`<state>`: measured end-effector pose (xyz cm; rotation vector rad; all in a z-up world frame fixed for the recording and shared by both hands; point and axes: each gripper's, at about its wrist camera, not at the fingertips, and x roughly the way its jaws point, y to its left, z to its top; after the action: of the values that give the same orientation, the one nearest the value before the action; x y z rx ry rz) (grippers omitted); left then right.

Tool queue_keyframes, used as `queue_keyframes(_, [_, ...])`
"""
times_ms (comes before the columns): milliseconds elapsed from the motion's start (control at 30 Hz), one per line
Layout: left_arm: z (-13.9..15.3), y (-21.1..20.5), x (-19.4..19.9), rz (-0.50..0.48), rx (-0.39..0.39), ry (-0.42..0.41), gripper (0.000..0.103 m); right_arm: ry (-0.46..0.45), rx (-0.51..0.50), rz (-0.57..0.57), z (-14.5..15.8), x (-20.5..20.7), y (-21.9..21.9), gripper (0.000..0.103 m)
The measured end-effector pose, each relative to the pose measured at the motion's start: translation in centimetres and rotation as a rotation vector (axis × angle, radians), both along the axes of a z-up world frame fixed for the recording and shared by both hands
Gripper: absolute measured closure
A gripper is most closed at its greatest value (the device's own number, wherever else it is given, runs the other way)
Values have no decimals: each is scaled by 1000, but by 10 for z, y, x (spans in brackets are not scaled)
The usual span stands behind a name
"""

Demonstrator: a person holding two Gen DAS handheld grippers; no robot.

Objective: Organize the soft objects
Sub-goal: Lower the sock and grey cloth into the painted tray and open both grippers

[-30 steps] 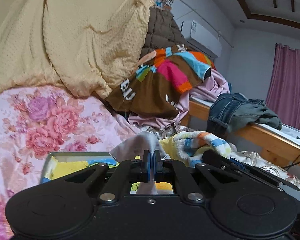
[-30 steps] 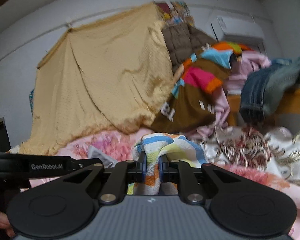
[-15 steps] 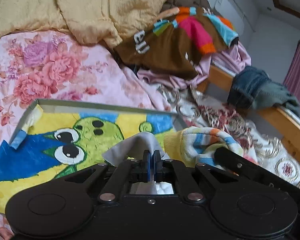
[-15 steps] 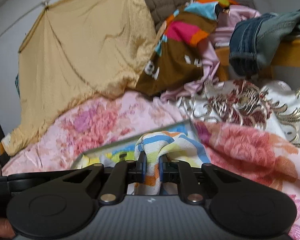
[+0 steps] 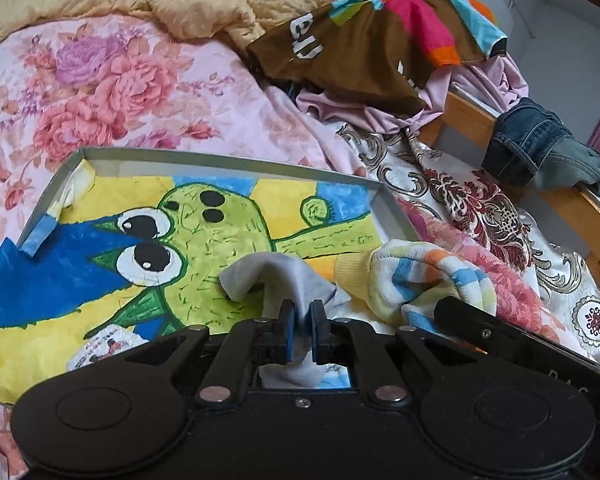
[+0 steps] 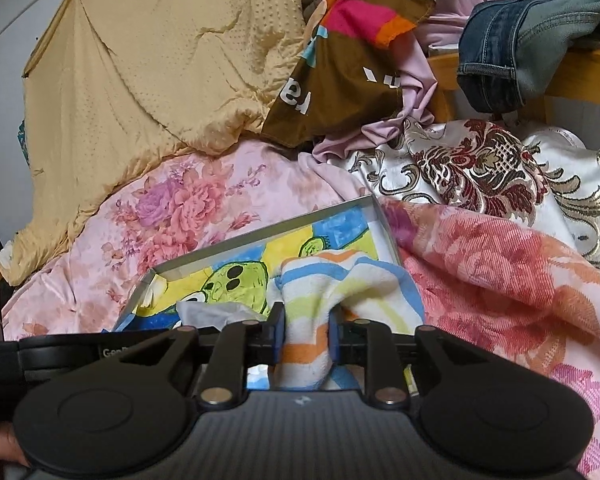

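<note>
Grey cloth runs between the pads of the left gripper, whose jaws have just been opening; a narrow gap now shows beside the fabric, so the pinch looks slackened, though the cloth is still threaded through. The right gripper straddles a striped fluffy sock — its jaws have likewise just been opening, and the sock sits loosely between the blue pads rather than squeezed thin as it was a second ago. Both grippers have come down over that second: the shallow box, lined with a green cartoon drawing on yellow and blue, now fills the lower field, where earlier only its near edge showed. Both soft items rest inside the box on the drawing, the sock toward its right wall and the cloth just left of it. Judged from this, the step in hand is the release — two items delivered to the box. Floral bedding surrounds the box; a heap of clothes lies beyond, seemingly unsorted.
</note>
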<state>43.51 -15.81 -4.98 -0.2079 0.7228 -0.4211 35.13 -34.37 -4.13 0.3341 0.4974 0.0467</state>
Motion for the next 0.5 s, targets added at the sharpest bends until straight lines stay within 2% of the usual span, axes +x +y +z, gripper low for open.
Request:
queue_keyframes(133, [-2, 3, -1, 16, -4, 8, 89, 2, -3, -1, 0, 1, -1, 75])
queue_keyframes(200, [-2, 6, -1, 27, -12, 17, 84, 5, -9, -3, 0, 1, -1, 67])
queue_keyframes(367, [1, 14, -1, 47, -13, 15, 83, 1, -31, -8, 1, 1, -1, 54])
queue_keyframes(500, [7, 20, -3, 54, -19, 8, 71, 3, -36, -7, 1, 1, -2, 44])
